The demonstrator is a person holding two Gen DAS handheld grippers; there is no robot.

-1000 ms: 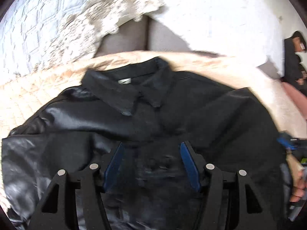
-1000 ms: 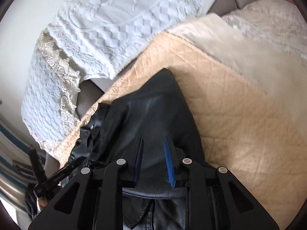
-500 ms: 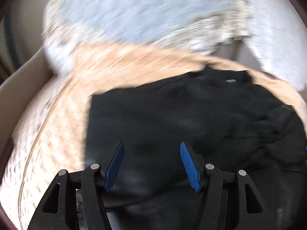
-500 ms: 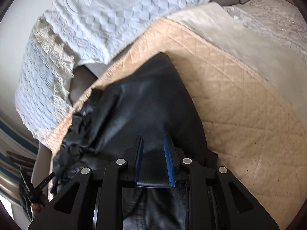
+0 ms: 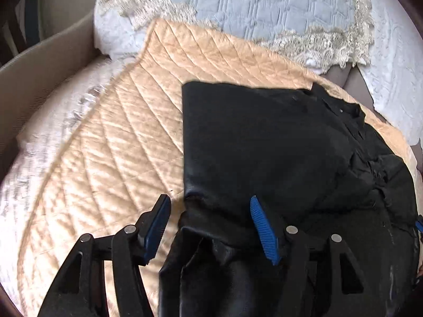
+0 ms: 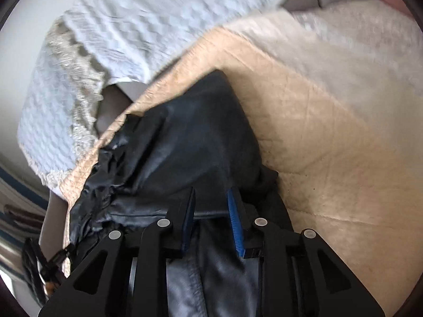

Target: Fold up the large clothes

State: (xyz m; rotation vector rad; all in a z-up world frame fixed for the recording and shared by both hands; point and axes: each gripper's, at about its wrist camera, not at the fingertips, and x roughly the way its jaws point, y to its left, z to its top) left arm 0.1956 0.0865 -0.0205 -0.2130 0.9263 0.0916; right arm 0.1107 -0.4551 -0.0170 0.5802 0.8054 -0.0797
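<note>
Flanking jacket (image 5: 264, 142): quilt (image 5: 111, 142), lace cover (image 5: 277, 5)

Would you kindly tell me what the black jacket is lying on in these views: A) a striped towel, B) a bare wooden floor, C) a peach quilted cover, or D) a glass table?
C: the black jacket lies spread on the peach quilted cover, whose diamond stitching shows beside it in both wrist views.

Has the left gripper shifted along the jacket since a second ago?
Yes. The left gripper has swung from mid-jacket to the black jacket's left edge; the collar now sits far right and the peach quilt fills the left.
</note>
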